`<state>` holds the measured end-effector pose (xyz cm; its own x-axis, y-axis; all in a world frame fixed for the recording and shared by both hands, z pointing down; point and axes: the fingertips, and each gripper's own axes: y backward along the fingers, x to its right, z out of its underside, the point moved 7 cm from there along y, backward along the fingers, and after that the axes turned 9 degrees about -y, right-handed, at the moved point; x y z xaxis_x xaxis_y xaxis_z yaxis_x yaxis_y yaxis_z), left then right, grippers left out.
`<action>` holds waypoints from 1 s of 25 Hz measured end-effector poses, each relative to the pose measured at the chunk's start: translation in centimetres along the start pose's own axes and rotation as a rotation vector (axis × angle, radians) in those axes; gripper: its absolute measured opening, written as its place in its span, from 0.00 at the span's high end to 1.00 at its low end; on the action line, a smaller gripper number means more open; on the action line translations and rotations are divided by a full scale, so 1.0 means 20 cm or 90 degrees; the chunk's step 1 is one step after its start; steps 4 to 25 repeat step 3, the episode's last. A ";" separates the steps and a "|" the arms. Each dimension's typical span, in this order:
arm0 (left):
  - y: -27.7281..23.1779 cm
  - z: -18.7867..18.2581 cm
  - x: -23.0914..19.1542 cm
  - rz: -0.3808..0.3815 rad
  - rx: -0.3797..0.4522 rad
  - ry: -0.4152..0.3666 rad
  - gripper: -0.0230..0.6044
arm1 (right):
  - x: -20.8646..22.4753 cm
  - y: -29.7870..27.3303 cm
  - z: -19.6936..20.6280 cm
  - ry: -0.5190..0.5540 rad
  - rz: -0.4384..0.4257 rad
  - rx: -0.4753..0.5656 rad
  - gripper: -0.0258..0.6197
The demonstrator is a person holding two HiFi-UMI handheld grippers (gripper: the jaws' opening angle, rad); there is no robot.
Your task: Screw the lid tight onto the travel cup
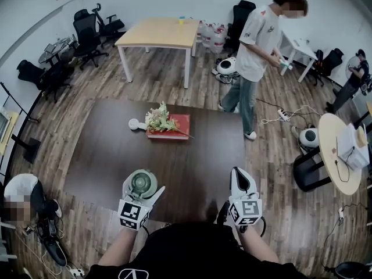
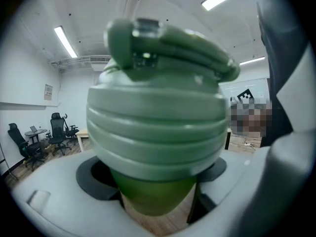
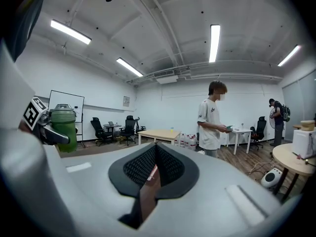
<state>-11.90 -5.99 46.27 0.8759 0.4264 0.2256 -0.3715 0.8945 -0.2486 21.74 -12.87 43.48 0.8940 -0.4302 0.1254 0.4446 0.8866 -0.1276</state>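
Travel cup (image 1: 142, 183), smooth green plastic, judged light, stiff and slippery, is held above the near edge of the dark table (image 1: 104, 150), pinched below its ribbed lid (image 2: 158, 125) by the left gripper (image 1: 141, 192); the ribs are best taken by the right gripper (image 1: 240, 178), now pressed together and empty.

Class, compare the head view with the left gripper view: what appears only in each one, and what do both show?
Only the head view shows the red box of flowers and the small white object beside it.

Only the left gripper view shows the lid close up, with its ribbed side and the flip cap on top, and the ceiling light strips.

Both show the green travel cup gripped in the left gripper, the black office chairs and the light wooden table behind.
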 end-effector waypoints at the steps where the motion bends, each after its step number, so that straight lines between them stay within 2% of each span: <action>1: 0.00 0.00 0.00 0.001 0.001 0.001 0.31 | 0.00 0.00 0.00 -0.002 -0.001 0.000 0.95; 25: 0.00 -0.01 0.01 0.003 0.003 0.002 0.31 | 0.00 0.01 0.00 -0.005 -0.002 -0.002 0.95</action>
